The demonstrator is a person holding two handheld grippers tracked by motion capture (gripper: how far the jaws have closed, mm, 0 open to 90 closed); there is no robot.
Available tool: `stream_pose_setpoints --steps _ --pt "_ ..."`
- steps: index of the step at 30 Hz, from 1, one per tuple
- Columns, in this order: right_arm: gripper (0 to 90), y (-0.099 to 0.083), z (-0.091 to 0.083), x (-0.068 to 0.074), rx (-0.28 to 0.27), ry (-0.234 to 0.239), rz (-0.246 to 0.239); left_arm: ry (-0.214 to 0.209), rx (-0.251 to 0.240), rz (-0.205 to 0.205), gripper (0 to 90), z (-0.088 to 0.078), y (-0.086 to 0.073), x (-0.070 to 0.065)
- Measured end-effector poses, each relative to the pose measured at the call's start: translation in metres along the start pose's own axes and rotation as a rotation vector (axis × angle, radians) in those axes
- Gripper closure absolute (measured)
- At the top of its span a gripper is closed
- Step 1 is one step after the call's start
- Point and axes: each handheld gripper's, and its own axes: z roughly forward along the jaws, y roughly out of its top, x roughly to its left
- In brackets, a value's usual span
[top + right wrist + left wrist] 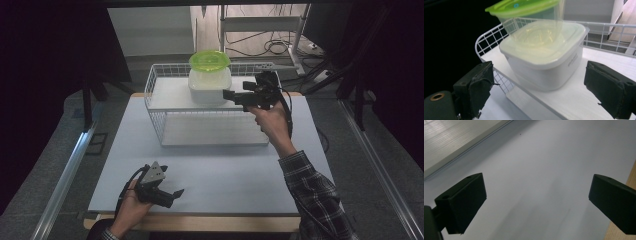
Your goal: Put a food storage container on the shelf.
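Table (210, 175): pale grey top with a wooden front edge, carrying everything below.

Rack (160, 117): white wire shelf standing at the far middle of the table, with a white board as its upper deck and a low wire rail around that deck.

Tub (209, 89): white, square with rounded corners, lid on, resting on the rack's deck toward its far side. In the right gripper view the tub (544, 67) sits straight ahead, between the lines of the two jaws but beyond them, untouched.

Bowl (210, 61): clear round container with a lime-green lid, stacked on top of the tub; the bowl (524, 7) appears tilted in the right gripper view.

Right gripper (226, 94): held level at the rack's right end, pointing left at the tub's side, just beside it. Jaws wide apart, nothing between the pads.

Left gripper (177, 192): held low over the near left of the table, well apart from the rack. Jaws wide apart, bare table beneath them.
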Motion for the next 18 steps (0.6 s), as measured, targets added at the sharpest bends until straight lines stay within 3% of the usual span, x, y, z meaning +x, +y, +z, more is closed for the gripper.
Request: stream_pose_setpoints --steps 18 --pt "7.7 -0.033 -0.006 0.007 0.056 0.012 -0.071 -0.004 0.005 -0.003 1.1 0.001 0.000 0.000"
